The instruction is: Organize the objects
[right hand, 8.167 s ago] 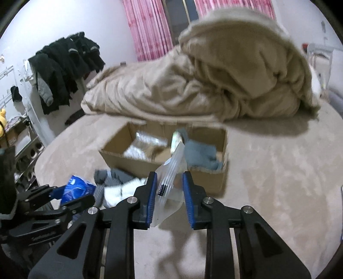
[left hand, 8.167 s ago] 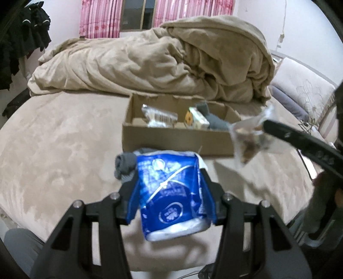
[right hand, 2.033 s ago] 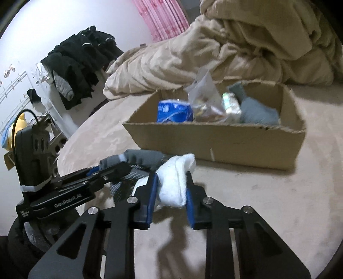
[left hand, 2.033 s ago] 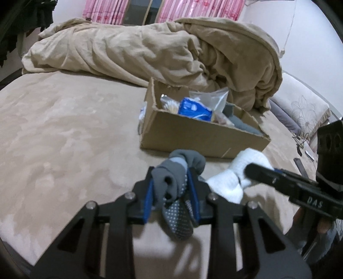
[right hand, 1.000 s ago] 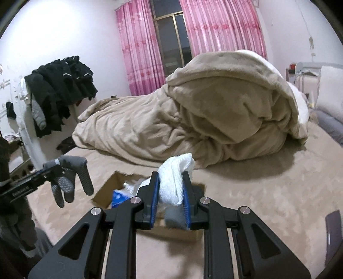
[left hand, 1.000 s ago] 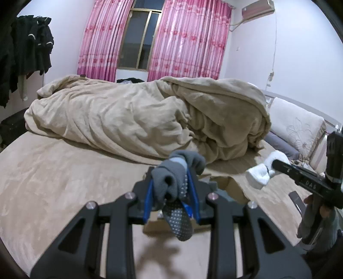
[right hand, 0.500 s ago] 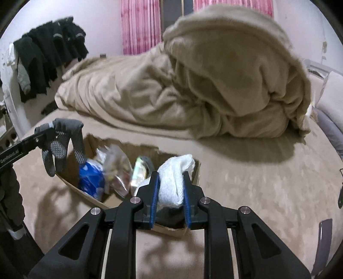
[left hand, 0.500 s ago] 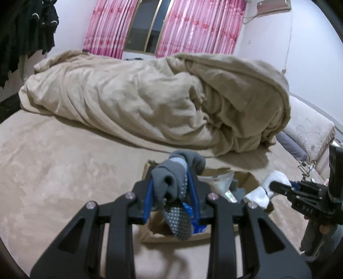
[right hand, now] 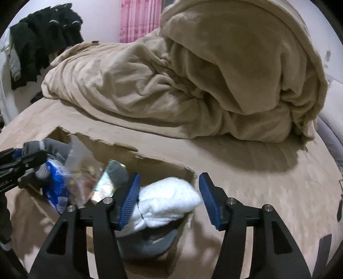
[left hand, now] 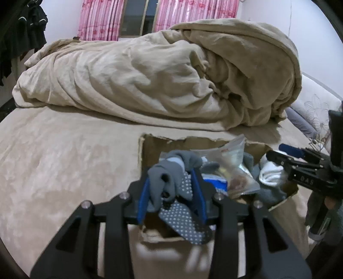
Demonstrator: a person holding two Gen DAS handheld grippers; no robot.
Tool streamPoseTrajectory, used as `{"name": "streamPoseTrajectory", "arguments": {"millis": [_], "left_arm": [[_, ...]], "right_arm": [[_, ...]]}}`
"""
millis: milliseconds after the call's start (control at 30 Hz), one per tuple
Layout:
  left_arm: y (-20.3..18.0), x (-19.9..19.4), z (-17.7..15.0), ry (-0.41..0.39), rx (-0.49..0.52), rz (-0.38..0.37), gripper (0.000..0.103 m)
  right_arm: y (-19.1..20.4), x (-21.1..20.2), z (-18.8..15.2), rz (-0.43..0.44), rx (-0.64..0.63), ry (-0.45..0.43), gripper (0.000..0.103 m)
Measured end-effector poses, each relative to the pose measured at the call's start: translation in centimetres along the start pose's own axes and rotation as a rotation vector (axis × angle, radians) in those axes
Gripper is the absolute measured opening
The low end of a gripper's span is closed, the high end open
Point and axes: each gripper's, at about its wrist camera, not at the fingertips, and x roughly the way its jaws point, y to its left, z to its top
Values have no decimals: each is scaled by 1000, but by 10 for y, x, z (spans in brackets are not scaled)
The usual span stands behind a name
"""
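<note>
A torn cardboard box (left hand: 150,148) (right hand: 150,165) sits on the tan bed. My left gripper (left hand: 171,193) is shut on a grey dotted sock (left hand: 169,182) and holds it over the box's left end; it also shows in the right wrist view (right hand: 40,156). My right gripper (right hand: 169,199) is open over the box's right end, and a white sock (right hand: 167,199) lies loose between its fingers, resting on a grey cloth (right hand: 150,246). The white sock also shows in the left wrist view (left hand: 270,173). The box holds a blue packet (right hand: 55,188) and a clear bag (left hand: 231,163).
A large rumpled beige duvet (left hand: 171,81) (right hand: 193,75) lies behind the box. Dark clothes (right hand: 42,32) hang at the left wall. Pillows (left hand: 315,107) lie at the right. Pink curtains (left hand: 163,17) hang behind.
Both grippers have come down over the box. My right gripper has opened and let go of the white sock, which now lies in the box. The left still grips the grey sock.
</note>
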Motion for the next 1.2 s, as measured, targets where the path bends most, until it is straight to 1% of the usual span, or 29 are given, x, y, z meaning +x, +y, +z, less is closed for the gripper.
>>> {"name": "streamPoseTrajectory", "arguments": {"millis": [67,100,200,233,367,467,600,767,800,833,1000,1067,1200], "left_arm": [[1,-6,1,2,-12,-13,41],[0,-10,1,-1,-17,-18,46],[-2,-29,3,-37,-23,-28,66],[-2,-36,4,-50,-26,-32,70],[-2,-63,5,-75,-49,-44,71],[-5,-81,1,-68,-58,-44,74],[-13,-108,-8,-65,-42,-43,74],[-27,-148,-23,-75,3,-25,74],[-29,-154,-27,-74,7,-20,76],[-31,-160,-31,-69,8,-15,79],[-33,-183,-55,-43,-2,23,85],[-30,-188,-64,-32,-24,31,88],[-27,-189,-76,-5,-35,48,90]], "right_arm": [[-6,-3,-1,-13,38,4,60],[-6,-6,-2,-26,42,0,61],[-4,-21,-4,-42,52,-27,61],[-4,-28,-3,-35,61,-40,61],[-2,-63,-3,-20,96,-95,61],[4,-86,-8,2,108,-107,62],[17,-114,-17,25,106,-119,64],[32,-150,-30,55,124,-132,83],[35,-156,-32,65,129,-129,85],[38,-160,-35,71,132,-125,86],[51,-184,-52,75,147,-119,86],[55,-191,-60,73,152,-117,86],[58,-195,-72,65,152,-106,86]]}}
